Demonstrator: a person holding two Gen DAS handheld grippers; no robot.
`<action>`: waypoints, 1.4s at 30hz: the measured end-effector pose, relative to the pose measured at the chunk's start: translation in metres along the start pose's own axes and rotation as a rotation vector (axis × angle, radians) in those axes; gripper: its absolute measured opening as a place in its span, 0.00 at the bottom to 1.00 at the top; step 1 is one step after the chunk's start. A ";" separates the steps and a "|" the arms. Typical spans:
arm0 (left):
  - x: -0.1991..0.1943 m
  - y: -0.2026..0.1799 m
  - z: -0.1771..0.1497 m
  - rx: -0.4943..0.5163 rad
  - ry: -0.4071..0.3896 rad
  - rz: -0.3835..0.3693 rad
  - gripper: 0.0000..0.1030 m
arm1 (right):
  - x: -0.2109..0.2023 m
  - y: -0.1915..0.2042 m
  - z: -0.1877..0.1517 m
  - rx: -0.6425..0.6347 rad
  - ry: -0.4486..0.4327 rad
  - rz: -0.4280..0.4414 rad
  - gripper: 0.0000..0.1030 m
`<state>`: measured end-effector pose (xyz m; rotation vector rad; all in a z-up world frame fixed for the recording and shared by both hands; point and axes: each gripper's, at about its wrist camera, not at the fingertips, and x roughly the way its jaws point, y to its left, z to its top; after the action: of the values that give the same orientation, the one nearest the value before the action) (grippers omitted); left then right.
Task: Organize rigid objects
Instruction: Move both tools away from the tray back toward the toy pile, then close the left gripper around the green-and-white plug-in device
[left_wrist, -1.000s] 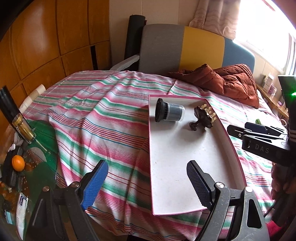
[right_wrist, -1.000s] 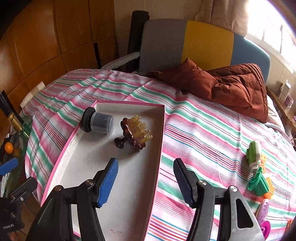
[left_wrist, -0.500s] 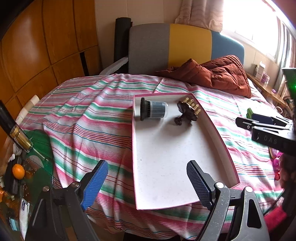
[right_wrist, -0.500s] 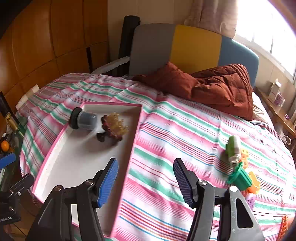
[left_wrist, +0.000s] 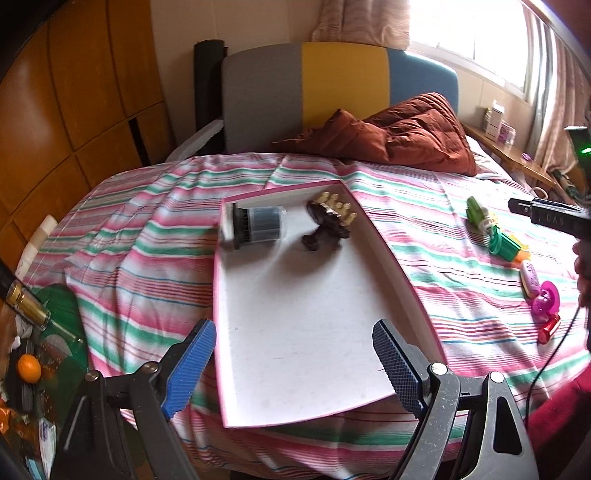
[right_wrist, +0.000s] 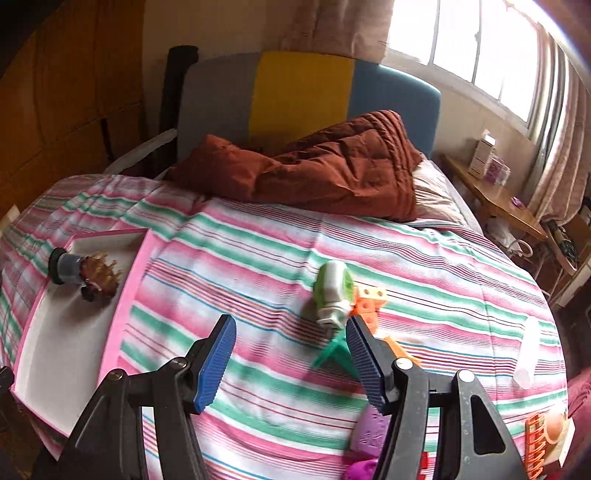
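The right gripper (right_wrist: 290, 360) hangs over the striped bed (right_wrist: 258, 266) with its jaws apart and nothing between them. The green and white toy (right_wrist: 332, 291) lies just ahead of it, a little to its right side, and touches an orange block (right_wrist: 369, 299). A green plastic piece (right_wrist: 328, 352) sits right by the right jaw. More small toys lie close under the gripper on that side, but they are partly hidden.

The left gripper (left_wrist: 295, 365) is also let go and holds nothing. Its jaws stand wide over the near end of the pink tray (left_wrist: 402, 280). Far ahead of it, at the back of the tray, lie a dark jar (left_wrist: 258, 225) on its side and a brown hair clip (left_wrist: 330, 221).

I think the step in hand is going for the next toy, since two things are already in the tray and the rest lie on the bed. The next move looks like this: the right gripper should go forward and down so the green and white toy sits between its jaws, then squeeze. It should take only that one and not nudge the orange block. After that it would carry the toy to the tray, off to the gripper's left.
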<state>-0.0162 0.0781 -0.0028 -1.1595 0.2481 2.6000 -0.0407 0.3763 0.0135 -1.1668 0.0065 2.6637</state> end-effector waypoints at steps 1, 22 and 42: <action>0.000 -0.003 0.002 0.007 -0.001 -0.005 0.85 | 0.002 -0.014 0.000 0.028 0.001 -0.021 0.61; 0.056 -0.136 0.078 0.148 0.084 -0.251 0.85 | 0.025 -0.157 -0.035 0.518 0.072 -0.159 0.61; 0.183 -0.255 0.154 0.091 0.236 -0.434 0.87 | 0.032 -0.165 -0.036 0.567 0.110 -0.074 0.61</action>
<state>-0.1581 0.3946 -0.0482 -1.3192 0.1410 2.0605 -0.0002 0.5395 -0.0193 -1.0818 0.6735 2.2934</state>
